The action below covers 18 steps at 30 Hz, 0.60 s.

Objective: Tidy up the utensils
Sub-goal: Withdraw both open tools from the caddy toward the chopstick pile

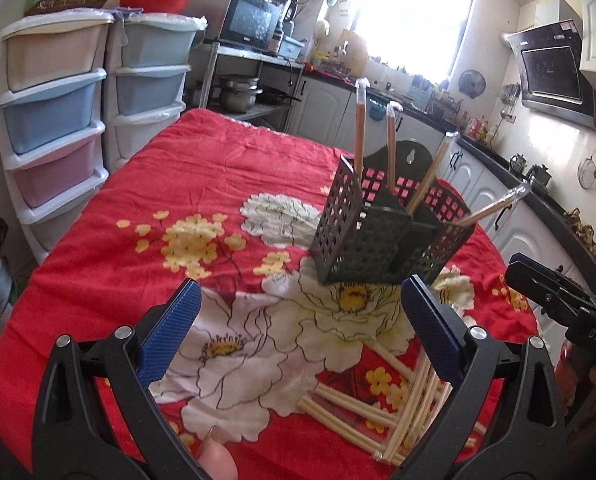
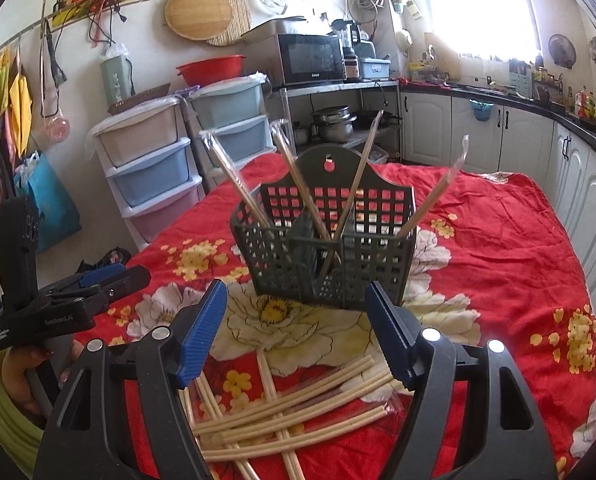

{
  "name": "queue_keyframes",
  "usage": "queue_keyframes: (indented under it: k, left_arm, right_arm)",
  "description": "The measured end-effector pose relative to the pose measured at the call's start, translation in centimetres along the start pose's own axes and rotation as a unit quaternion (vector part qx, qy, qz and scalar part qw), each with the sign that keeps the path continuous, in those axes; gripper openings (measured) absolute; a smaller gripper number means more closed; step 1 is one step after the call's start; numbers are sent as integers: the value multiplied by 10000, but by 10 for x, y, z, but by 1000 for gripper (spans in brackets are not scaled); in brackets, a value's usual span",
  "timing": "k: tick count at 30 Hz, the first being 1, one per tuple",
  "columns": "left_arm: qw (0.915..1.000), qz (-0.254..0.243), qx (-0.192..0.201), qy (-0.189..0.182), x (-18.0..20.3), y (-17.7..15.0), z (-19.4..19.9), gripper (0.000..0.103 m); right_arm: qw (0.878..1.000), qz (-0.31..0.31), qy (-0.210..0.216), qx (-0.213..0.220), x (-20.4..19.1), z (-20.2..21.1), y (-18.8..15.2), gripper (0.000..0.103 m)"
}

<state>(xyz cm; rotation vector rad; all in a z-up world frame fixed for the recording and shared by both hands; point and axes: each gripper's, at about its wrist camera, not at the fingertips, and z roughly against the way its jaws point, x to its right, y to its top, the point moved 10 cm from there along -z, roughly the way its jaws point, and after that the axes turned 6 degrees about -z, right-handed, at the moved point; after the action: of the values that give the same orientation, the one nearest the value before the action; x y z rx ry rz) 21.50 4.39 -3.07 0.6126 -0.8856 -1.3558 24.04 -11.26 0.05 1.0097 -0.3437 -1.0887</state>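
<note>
Looks like the pick-up step; both the right hand-held gripper [image 2: 294, 332] and left hand-held gripper [image 1: 298, 324] have jaws apart, empty, over the loose chopsticks [image 2: 298, 408] on the desk [image 2: 497, 280]; caddy [image 2: 325, 248] just ahead; next move probably calls for closing on one pair.

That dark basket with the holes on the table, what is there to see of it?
The basket is dark plastic with a square-holed grid and a taller arched back with a hanging hole. Inner walls split it into compartments. It stands upright on the red flowered cloth, holding four wrapped chopstick pairs that lean outward. No gripper touches it.
</note>
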Motion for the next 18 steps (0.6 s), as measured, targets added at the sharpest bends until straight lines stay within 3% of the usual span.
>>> queue_keyframes:
  k: [18]
  left_arm:
    - [9980,-108,-598,-177,11,-49,-7,92]
  right_arm:
    - [9992,-94,-189,-339,19,-4,-31,70]
